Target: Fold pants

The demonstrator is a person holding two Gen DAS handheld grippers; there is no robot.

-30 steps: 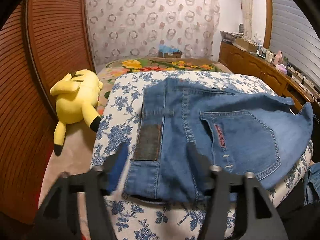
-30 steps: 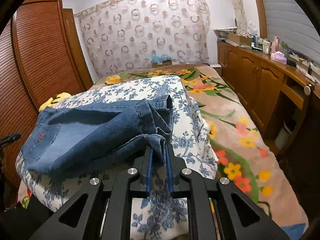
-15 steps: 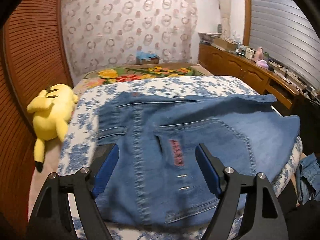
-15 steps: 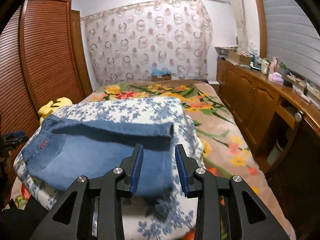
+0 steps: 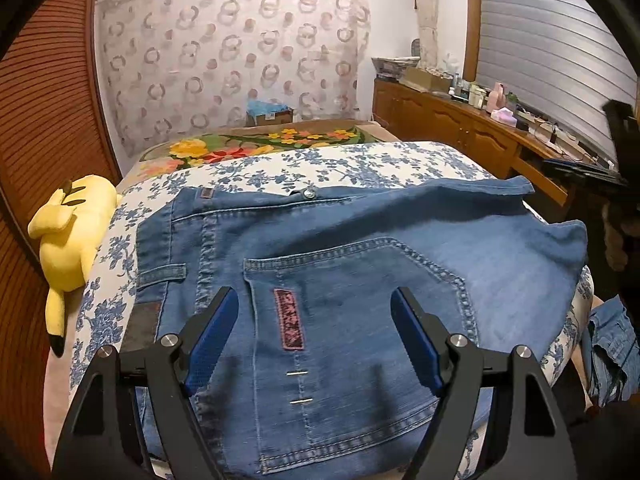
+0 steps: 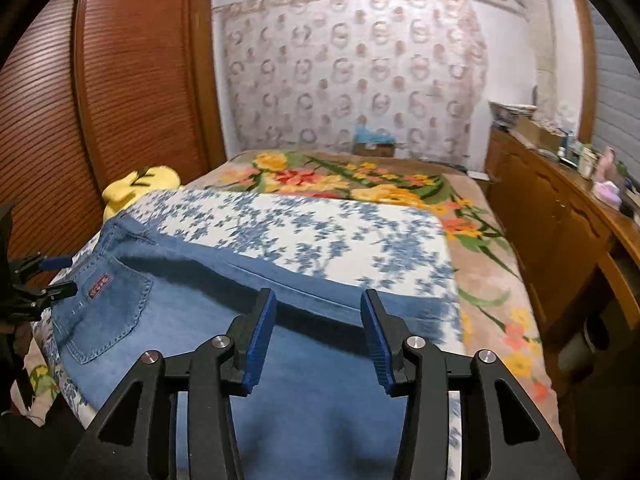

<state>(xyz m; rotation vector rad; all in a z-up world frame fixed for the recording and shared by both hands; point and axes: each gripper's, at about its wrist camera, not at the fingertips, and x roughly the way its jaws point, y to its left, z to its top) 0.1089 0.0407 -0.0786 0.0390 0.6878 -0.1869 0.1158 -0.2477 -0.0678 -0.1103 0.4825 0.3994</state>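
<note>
Now right tongs (image 6: pixel 318 332) opening, above jeans (image 6: pixel 312 400)

We note a blue-flowered white quilt (image 5: pixel 360 164) on the bed. Left of the quilt, touching its edge, lies a yellow plush toy (image 5: pixel 72 240) against a slatted wooden wardrobe (image 6: pixel 132 80). Beyond the quilt we see a floral blanket (image 6: pixel 360 184), then a cardboard box (image 5: pixel 269 114). Right of the quilt stands a cluttered wooden sideboard (image 5: pixel 452 124).

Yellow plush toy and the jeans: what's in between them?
In the left wrist view, only a strip of the blue-flowered white quilt separates the yellow plush toy from the jeans.
</note>
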